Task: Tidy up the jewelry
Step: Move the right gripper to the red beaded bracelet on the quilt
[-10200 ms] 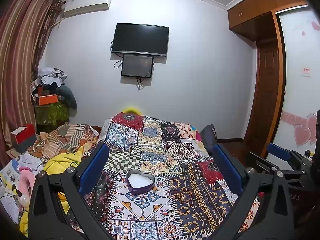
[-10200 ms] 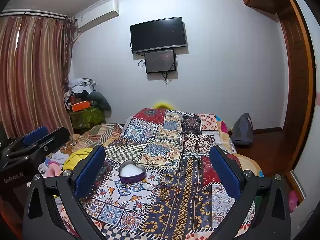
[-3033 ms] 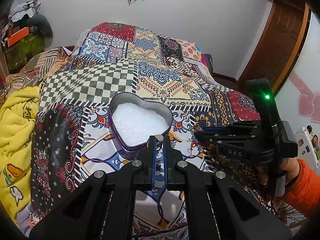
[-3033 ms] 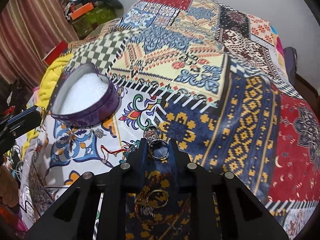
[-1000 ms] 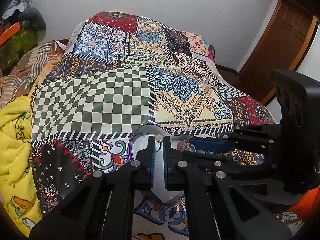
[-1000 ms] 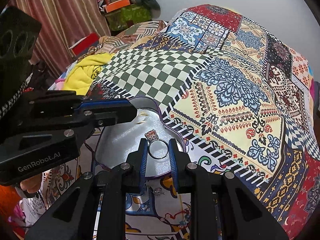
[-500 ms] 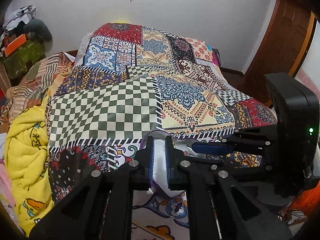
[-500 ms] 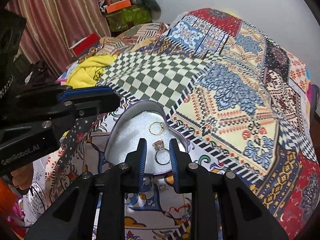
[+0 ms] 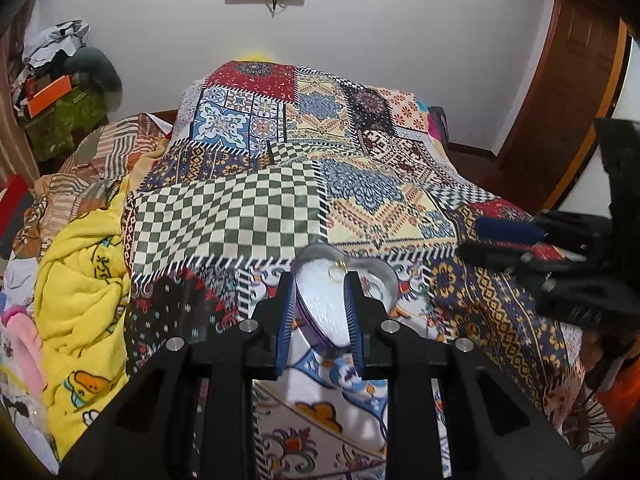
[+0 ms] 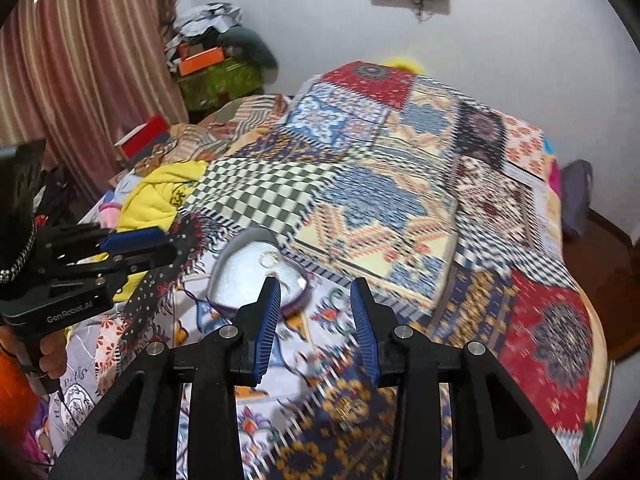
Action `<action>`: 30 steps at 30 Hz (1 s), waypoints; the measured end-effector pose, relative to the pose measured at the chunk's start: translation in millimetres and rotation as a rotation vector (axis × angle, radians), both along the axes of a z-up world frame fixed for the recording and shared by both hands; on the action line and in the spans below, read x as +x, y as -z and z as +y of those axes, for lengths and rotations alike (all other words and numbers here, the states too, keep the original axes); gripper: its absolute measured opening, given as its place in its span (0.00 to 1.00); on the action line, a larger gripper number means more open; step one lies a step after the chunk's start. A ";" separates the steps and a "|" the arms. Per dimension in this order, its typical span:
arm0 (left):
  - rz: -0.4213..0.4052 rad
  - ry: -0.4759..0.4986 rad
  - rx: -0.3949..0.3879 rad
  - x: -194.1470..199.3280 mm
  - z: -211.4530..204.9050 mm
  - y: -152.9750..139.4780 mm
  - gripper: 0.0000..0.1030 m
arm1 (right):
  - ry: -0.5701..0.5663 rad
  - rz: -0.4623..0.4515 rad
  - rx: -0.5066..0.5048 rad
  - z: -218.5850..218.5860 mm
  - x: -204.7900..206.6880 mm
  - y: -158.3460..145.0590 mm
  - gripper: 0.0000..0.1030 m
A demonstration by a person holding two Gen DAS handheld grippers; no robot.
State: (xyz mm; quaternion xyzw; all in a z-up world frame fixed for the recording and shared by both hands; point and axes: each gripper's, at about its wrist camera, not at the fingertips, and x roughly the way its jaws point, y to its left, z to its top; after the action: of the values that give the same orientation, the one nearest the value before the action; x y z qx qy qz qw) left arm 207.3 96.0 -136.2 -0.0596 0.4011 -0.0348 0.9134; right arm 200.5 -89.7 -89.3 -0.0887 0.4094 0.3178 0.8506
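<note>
Both of my tools have lifted off the heart-shaped tin (image 9: 384,276) since a second ago, leaving their pieces inside. Left tool (image 9: 319,280) and right tool (image 10: 314,286) are opening, nothing between the pads. Just ahead, on the bed (image 10: 400,208), the tin holds a gold ring (image 10: 269,257), so small pieces stay gathered. More jewelry, I judge, waits nearer me.

empty right tool (image 10: 316,316), jaws opening, above patchwork bedspread (image 10: 400,208); gold ring (image 10: 270,258) inside heart-shaped tin (image 10: 224,276)
</note>
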 end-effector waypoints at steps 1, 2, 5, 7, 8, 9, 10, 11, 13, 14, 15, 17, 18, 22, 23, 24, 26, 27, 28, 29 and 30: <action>0.003 0.002 -0.001 -2.8 -1.5 0.2 0.23 | 0.013 0.004 0.000 -5.5 -1.4 0.4 0.32; 0.009 0.006 -0.003 -6.2 -3.6 1.3 0.23 | 0.022 0.007 0.001 -10.2 -2.8 0.6 0.32; 0.030 0.019 -0.001 -14.6 -11.5 6.5 0.23 | 0.065 0.021 -0.006 -29.2 -7.2 4.0 0.32; 0.044 0.028 -0.004 -18.4 -16.6 10.0 0.23 | 0.091 0.027 -0.011 -40.7 -10.9 6.8 0.32; 0.052 0.035 -0.011 -20.8 -20.0 12.6 0.23 | 0.101 0.035 -0.010 -46.5 -12.1 8.7 0.32; 0.059 0.040 -0.016 -22.1 -22.4 14.7 0.23 | 0.109 0.044 -0.008 -51.2 -13.1 10.6 0.32; 0.066 0.046 -0.019 -23.6 -25.7 17.3 0.23 | 0.117 0.052 -0.007 -56.3 -14.6 12.8 0.32; 0.077 0.054 -0.021 -25.5 -30.0 21.0 0.23 | 0.127 0.063 -0.008 -61.8 -15.6 16.9 0.32; 0.091 0.065 -0.028 -27.2 -36.2 26.1 0.23 | 0.137 0.074 -0.012 -69.4 -19.2 22.9 0.32; 0.101 0.072 -0.034 -27.9 -40.2 29.3 0.23 | 0.146 0.085 -0.014 -73.6 -20.2 28.0 0.32; 0.109 0.078 -0.039 -28.5 -43.7 32.5 0.23 | 0.151 0.092 -0.013 -77.5 -21.7 31.4 0.32; 0.125 0.089 -0.050 -28.5 -50.0 39.0 0.23 | 0.163 0.118 -0.011 -85.5 -22.9 40.8 0.32; 0.135 0.095 -0.054 -28.3 -53.5 42.8 0.23 | 0.167 0.128 -0.011 -88.1 -22.8 44.2 0.32; 0.169 0.116 -0.063 -24.3 -66.0 56.5 0.23 | 0.186 0.169 -0.007 -99.5 -22.9 59.9 0.32; 0.177 0.122 -0.063 -22.3 -68.8 60.3 0.23 | 0.188 0.177 -0.006 -100.8 -22.5 62.3 0.32; 0.182 0.124 -0.060 -20.4 -70.8 63.4 0.23 | 0.191 0.190 -0.002 -102.7 -21.0 66.6 0.32; 0.189 0.119 -0.040 -14.2 -74.4 69.8 0.23 | 0.192 0.203 0.000 -103.9 -19.9 71.1 0.32; 0.192 0.115 -0.030 -10.8 -75.2 72.5 0.23 | 0.193 0.210 0.000 -104.0 -18.3 73.9 0.32; 0.194 0.112 -0.023 -7.1 -75.8 74.9 0.23 | 0.192 0.217 0.004 -103.9 -16.5 76.4 0.32; 0.194 0.107 -0.015 -2.5 -76.4 77.6 0.23 | 0.190 0.221 0.007 -104.5 -15.6 78.2 0.32; 0.194 0.104 -0.009 0.7 -76.6 79.2 0.23 | 0.187 0.230 0.014 -104.2 -13.8 80.6 0.32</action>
State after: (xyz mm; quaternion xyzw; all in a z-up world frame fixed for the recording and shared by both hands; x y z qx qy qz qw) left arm 207.9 19.4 -215.5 -0.0458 0.4902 -0.0782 0.8669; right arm 186.6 -193.9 -169.9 -0.0073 0.5085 0.2480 0.8245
